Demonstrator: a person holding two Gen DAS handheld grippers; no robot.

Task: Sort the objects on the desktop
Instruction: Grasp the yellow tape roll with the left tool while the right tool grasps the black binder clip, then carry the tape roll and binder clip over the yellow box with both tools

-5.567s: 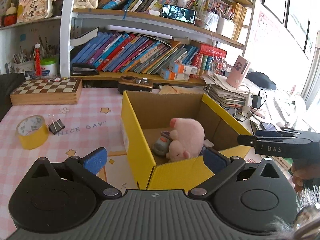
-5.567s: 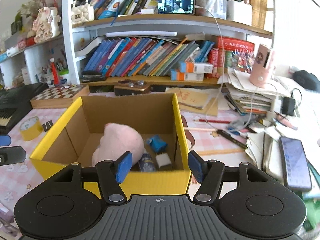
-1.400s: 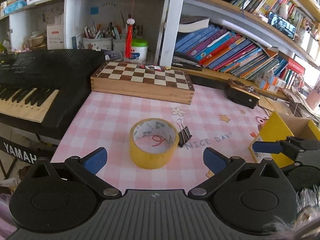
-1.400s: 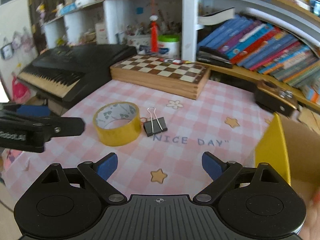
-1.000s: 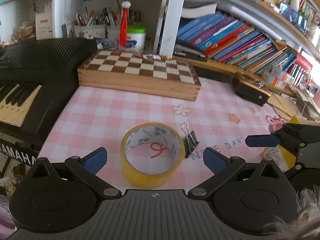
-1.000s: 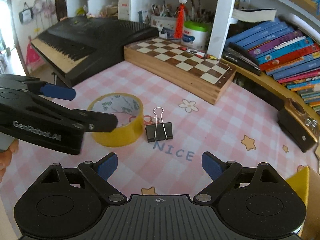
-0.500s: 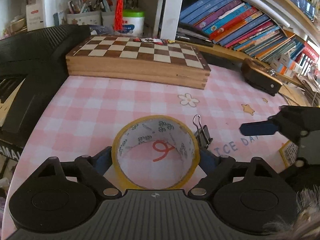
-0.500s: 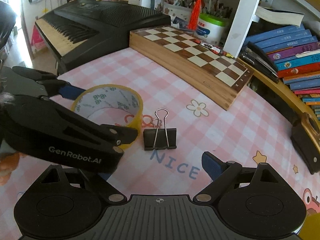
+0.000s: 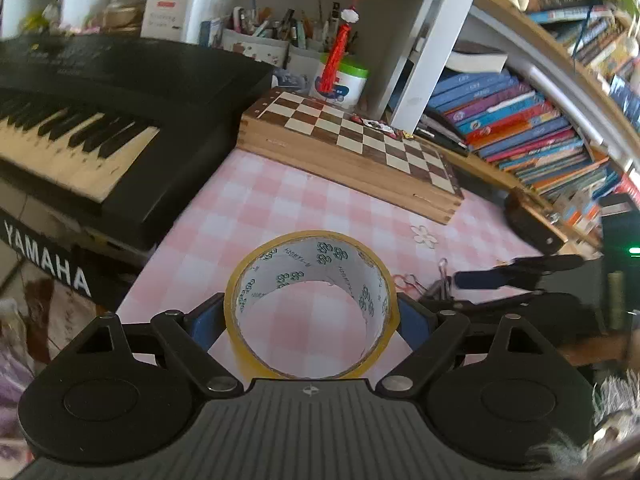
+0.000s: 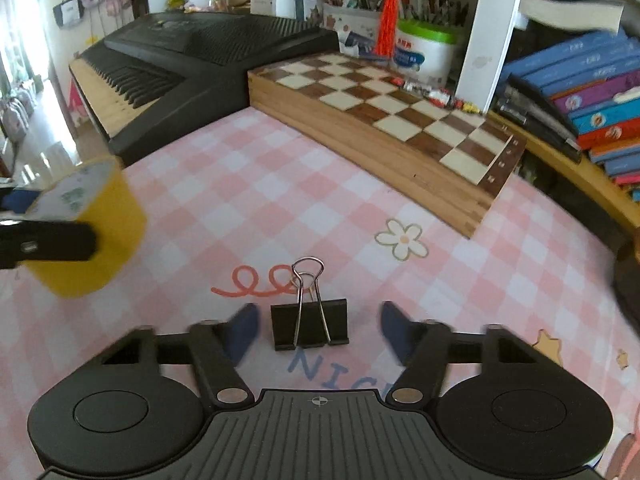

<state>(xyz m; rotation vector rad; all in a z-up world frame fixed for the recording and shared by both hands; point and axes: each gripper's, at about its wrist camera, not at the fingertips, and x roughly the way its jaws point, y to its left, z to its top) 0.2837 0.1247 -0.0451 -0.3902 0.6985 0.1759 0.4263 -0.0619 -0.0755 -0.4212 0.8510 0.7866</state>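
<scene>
Glossy yellow tape ring (image 9: 312, 304); black metal binder clip (image 10: 309, 327).

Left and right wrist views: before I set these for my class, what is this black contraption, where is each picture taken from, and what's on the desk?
No robot here: a person holds a two-jawed grabbing tool in each hand, and a wide-angle camera on each tool looks along its jaws. One picture comes from the left gripper, whose jaws have just closed on a yellow tape roll. The other comes from the right gripper. Its jaws have just been closing around a black binder clip but do not touch it yet. The clip lies on a pink checked mat, with a chessboard and a piano keyboard behind.
</scene>
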